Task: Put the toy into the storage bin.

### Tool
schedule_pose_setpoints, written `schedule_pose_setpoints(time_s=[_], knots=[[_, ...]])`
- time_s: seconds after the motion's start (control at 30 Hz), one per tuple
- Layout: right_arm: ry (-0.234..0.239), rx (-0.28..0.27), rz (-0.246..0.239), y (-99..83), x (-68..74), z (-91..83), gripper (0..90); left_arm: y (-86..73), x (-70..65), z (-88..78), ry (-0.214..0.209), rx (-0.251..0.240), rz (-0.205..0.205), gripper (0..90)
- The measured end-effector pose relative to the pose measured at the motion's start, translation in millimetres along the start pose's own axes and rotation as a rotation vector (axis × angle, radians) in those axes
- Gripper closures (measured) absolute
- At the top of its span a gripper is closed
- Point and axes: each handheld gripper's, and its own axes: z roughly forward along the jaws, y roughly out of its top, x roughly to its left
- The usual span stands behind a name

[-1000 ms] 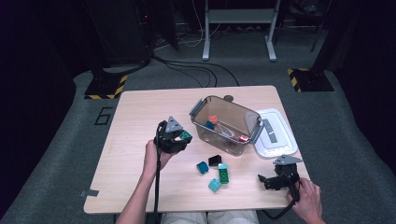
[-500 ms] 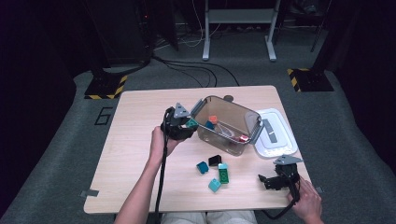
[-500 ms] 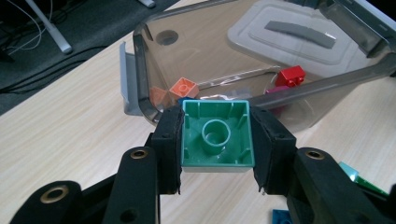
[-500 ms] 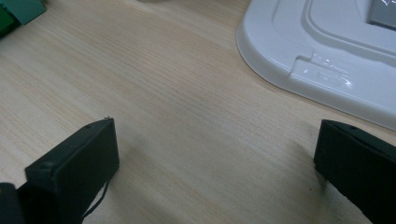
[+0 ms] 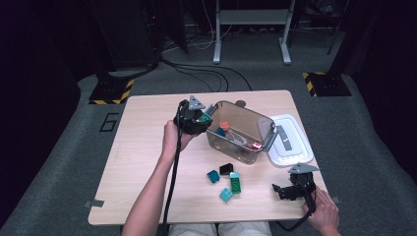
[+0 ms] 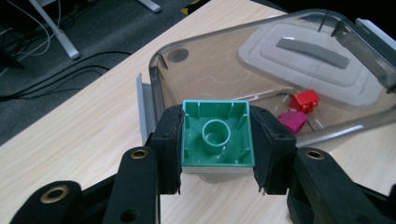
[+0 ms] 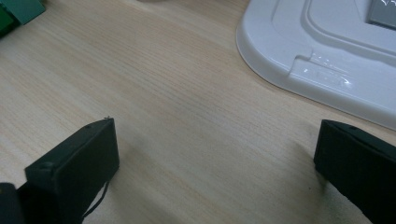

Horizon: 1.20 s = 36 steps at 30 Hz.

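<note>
Green brick (image 6: 217, 135) being gripped in left claw (image 6: 217, 140), hollow underside facing camera; clear bin (image 6: 261, 60) lying just ahead, rim adjacent. Right claw (image 7: 215, 154) being held open over tabletop (image 7: 187, 93).

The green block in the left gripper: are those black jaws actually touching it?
Touching. In the left gripper view the green block sits squeezed between the left gripper's two black jaws, each pad pressed flat against one side, no gap.
</note>
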Motion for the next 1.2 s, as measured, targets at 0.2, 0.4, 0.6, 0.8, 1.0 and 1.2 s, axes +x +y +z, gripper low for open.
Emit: schedule_pose_setpoints(time_s=[0.2,0.4,0.6,0.8,1.0,1.2], knots=[[0.0,0.0,-0.001,0.0,0.0,0.0,0.0,14.1,2.9,19.0,-0.003,0.033,-0.004,58.6],[-0.004,-0.002,0.001,-0.2,0.0,0.0,0.0,16.7,6.7,41.8,-0.008,0.081,-0.02,58.5],[-0.003,-0.001,0.002,-0.2,0.0,0.0,0.0,17.1,5.0,58.6,-0.016,0.113,-0.034,58.5],[-0.004,-0.002,0.002,-0.2,0.0,-0.1,0.0,17.6,3.2,73.3,-0.006,0.155,-0.035,58.4],[-0.004,-0.001,-0.001,-0.3,-0.2,-0.2,0.0,16.4,2.7,76.6,0.0,0.168,-0.063,40.8],[-0.004,-0.001,-0.001,-0.3,-0.3,-0.2,0.0,14.5,1.3,62.1,0.006,0.123,-0.086,19.4]])
